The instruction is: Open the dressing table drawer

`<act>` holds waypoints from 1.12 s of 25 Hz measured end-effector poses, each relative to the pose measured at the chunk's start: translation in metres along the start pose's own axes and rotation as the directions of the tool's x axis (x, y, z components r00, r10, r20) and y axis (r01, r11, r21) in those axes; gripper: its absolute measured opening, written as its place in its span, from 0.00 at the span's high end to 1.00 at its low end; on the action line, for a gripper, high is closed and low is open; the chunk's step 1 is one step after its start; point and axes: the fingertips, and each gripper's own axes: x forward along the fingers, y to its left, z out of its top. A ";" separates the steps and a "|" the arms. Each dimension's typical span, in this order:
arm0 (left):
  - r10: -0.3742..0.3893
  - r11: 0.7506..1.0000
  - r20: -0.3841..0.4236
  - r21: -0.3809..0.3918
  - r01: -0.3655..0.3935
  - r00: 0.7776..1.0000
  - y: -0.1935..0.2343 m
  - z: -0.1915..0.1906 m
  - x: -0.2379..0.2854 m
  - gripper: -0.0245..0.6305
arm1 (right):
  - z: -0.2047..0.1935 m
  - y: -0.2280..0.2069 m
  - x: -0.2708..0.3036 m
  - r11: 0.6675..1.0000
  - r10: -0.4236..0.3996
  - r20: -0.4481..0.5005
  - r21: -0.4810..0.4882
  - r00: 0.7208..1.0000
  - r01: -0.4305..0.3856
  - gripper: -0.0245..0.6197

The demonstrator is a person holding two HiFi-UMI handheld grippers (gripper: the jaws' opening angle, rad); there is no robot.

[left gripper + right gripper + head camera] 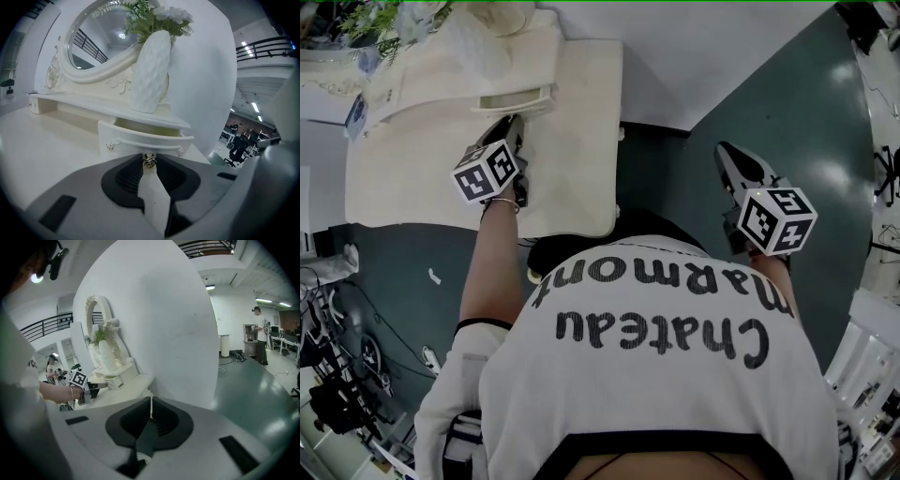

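The drawer [145, 137] sits in the low raised shelf [89, 101] at the back of the table [42, 140], under the white vase [150, 70] and the oval mirror [96, 44]. It is pulled partway out: its curved front stands clear of the shelf edge, and a strip of its inside shows above the front. The left claw [149, 158] is clamped on the small metal knob [149, 161] at the middle of the drawer front, one jaw on each side of it.

In front of the drawer the table top runs flat and bare toward the person. In the head view its near edge lies close to the person's shirt [675, 375]. The table's right edge meets a white wall [154, 310], and beyond that lies dark green floor [787, 103].

The left forearm [492, 253] reaches straight forward over the table top. Its claw tilts gently downward, marker cube [486, 171] on top, in line with the drawer.

The right claw [724, 148] hangs over the green floor, well to the right of the table and touching none of it. Its jaws are closed together, and it points forward and gently down with its cube [778, 220] near the person's shirt.
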 end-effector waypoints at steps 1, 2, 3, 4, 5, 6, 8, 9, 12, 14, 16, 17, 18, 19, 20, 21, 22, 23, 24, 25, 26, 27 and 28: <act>0.000 1.000 0.000 0.001 0.000 1.000 0.000 -0.001 -0.001 0.82 | 0.000 0.000 0.000 1.000 0.000 0.000 0.000 1.000 0.000 0.92; 0.000 1.000 -0.001 0.001 0.000 1.000 0.000 -0.002 -0.001 0.82 | -0.001 0.000 0.000 1.000 -0.001 0.000 0.001 1.000 0.001 0.92; -0.001 1.000 -0.002 0.001 0.001 1.000 0.000 -0.002 -0.002 0.82 | -0.001 -0.001 0.000 1.000 -0.002 0.001 0.002 1.000 0.002 0.92; -0.001 1.000 -0.002 0.002 0.001 1.000 0.000 -0.003 -0.003 0.82 | -0.001 -0.001 0.000 1.000 -0.002 0.002 0.003 1.000 0.002 0.92; 0.000 1.000 -0.002 0.002 0.000 1.000 0.000 -0.003 -0.003 0.82 | -0.001 -0.001 -0.001 1.000 -0.002 0.004 0.004 1.000 0.002 0.92; 0.001 1.000 -0.001 0.002 -0.001 1.000 0.000 -0.003 -0.004 0.82 | -0.001 0.000 -0.001 1.000 -0.001 0.007 0.005 1.000 0.001 0.92; 0.003 1.000 0.001 0.003 -0.003 1.000 0.001 -0.003 -0.005 0.82 | -0.001 0.000 0.000 1.000 0.001 0.010 0.006 1.000 -0.001 0.92; 0.004 1.000 0.001 0.002 -0.004 1.000 0.001 -0.003 -0.005 0.82 | -0.001 0.000 0.000 1.000 0.002 0.011 0.006 1.000 -0.002 0.92; 0.003 1.000 -0.001 -0.001 -0.003 1.000 0.000 -0.006 -0.007 0.82 | -0.002 -0.001 -0.002 1.000 0.001 0.012 0.009 1.000 -0.001 0.92; 0.004 1.000 -0.001 -0.003 -0.004 1.000 -0.001 -0.006 -0.008 0.82 | -0.001 -0.001 -0.003 1.000 0.002 0.014 0.008 1.000 -0.002 0.92; 0.005 1.000 -0.001 -0.006 -0.005 1.000 0.000 -0.006 -0.009 0.82 | -0.001 -0.001 -0.003 1.000 0.004 0.015 0.008 1.000 -0.004 0.92; 0.006 1.000 -0.001 -0.007 -0.006 1.000 0.000 -0.007 -0.009 0.82 | -0.002 -0.001 -0.003 1.000 0.005 0.015 0.008 1.000 -0.005 0.92; 0.006 1.000 -0.002 -0.007 -0.006 1.000 0.000 -0.007 -0.009 0.82 | -0.002 -0.001 -0.004 1.000 0.005 0.015 0.008 1.000 -0.005 0.92; 0.006 1.000 -0.002 -0.006 -0.006 1.000 -0.001 -0.008 -0.009 0.82 | -0.002 -0.001 -0.004 1.000 0.006 0.015 0.008 1.000 -0.006 0.92; 0.006 1.000 -0.001 -0.005 -0.006 1.000 -0.001 -0.008 -0.010 0.82 | -0.002 -0.002 -0.004 1.000 0.005 0.016 0.009 1.000 -0.005 0.92; 0.006 1.000 -0.001 -0.004 -0.006 1.000 -0.001 -0.008 -0.010 0.82 | -0.002 -0.002 -0.004 1.000 0.005 0.017 0.010 1.000 -0.005 0.92; 0.007 1.000 -0.001 -0.003 -0.007 1.000 -0.001 -0.008 -0.010 0.82 | -0.002 -0.002 -0.004 1.000 0.005 0.019 0.011 1.000 -0.005 0.92; 0.007 1.000 -0.001 -0.003 -0.007 1.000 -0.001 -0.008 -0.010 0.82 | -0.002 -0.002 -0.004 1.000 0.006 0.021 0.013 1.000 -0.006 0.92; 0.007 1.000 -0.001 -0.004 -0.007 1.000 -0.002 -0.008 -0.010 0.82 | -0.003 -0.003 -0.004 1.000 0.008 0.023 0.014 1.000 -0.008 0.92; 0.007 1.000 -0.001 -0.005 -0.007 1.000 -0.002 -0.008 -0.011 0.82 | -0.003 -0.002 -0.004 1.000 0.009 0.024 0.015 1.000 -0.010 0.92; 0.006 1.000 0.000 -0.006 -0.006 1.000 -0.002 -0.008 -0.011 0.82 | -0.003 -0.002 -0.003 1.000 0.011 0.026 0.015 1.000 -0.012 0.92; 0.006 1.000 0.000 -0.005 -0.006 1.000 -0.002 -0.008 -0.011 0.82 | -0.002 -0.002 -0.003 1.000 0.014 0.028 0.015 1.000 -0.014 0.92; 0.006 1.000 0.001 -0.005 -0.006 1.000 -0.002 -0.008 -0.011 0.82 | -0.002 -0.001 -0.002 1.000 0.016 0.031 0.015 0.999 -0.016 0.92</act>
